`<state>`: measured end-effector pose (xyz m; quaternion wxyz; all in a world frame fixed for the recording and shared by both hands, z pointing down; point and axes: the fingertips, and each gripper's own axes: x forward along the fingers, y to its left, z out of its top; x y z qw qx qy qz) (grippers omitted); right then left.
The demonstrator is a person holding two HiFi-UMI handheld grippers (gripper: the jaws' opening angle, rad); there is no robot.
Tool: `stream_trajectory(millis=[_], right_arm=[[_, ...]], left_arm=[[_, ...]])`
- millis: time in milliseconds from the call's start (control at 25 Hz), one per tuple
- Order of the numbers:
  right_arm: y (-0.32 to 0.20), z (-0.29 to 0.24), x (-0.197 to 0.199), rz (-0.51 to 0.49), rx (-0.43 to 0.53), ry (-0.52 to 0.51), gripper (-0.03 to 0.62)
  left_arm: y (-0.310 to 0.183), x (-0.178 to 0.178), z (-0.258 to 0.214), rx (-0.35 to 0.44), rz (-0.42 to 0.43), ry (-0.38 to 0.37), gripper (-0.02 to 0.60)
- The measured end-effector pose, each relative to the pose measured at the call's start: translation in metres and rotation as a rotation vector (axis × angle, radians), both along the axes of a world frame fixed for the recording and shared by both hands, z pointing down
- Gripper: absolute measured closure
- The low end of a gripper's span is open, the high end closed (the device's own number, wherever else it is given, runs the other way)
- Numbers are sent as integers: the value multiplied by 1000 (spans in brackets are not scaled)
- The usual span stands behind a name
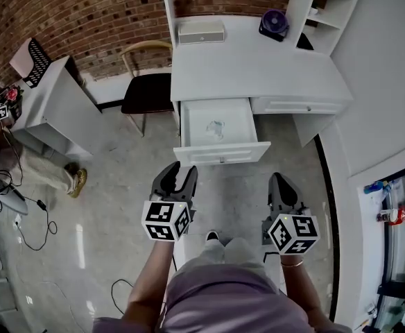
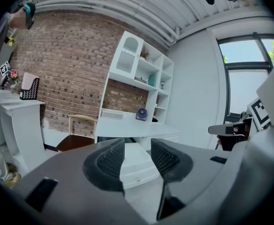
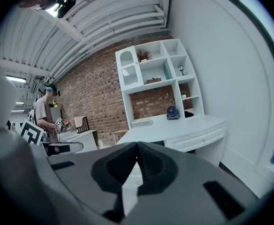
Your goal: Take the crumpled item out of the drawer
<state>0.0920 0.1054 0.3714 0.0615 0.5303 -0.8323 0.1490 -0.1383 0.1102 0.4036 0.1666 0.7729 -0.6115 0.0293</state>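
At the centre of the head view, a white drawer point(image 1: 222, 152) stands pulled out from under the white surface point(image 1: 244, 68). The crumpled item point(image 1: 216, 127), pale with a bluish tint, lies on the drawer's bottom near its middle, and neither tool touches it.

Below the drawer, in the lower half of the frame, the person holds both tools above the grey floor point(image 1: 119, 186), pointing up-frame toward the drawer. The left tool point(image 1: 179, 175) sits just below the left end of the drawer front. Its own view shows the jaws moderately apart with nothing between the pads, and only the drawer shows through the gap. The right tool point(image 1: 283, 184) sits lower right of the drawer. In its own view the jaw tips meet, closed on nothing.

At the top centre of the frame, a white box point(image 1: 201, 32) lies on the surface against the brick wall point(image 1: 84, 19). A purple fan point(image 1: 274, 23) stands to its right, beside a white shelf unit point(image 1: 324, 5). A chair point(image 1: 147, 89) with a dark seat stands left of the surface, and a separate side surface point(image 1: 57, 99) lies at the far left.
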Motion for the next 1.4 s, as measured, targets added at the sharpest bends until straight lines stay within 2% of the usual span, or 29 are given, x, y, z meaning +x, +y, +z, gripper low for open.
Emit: stream_trajectory(millis=[320,680,1200,1400], right_arm=[[-39,9,-1,1,-12,4,591],[-120,8,2,-21,-3,-23,592],[-223,5,21,-94,-3,-47,591],[-247,10,30,-102,-13,-67,591]], left_arm=[[-38,-6,12,-21,-9,-7,410],[-107,-10,18,-50,-50,-18,383],[-202,-4,17,-74,-132,-46,376],[-231,5,21,-95,-124,-74,376]])
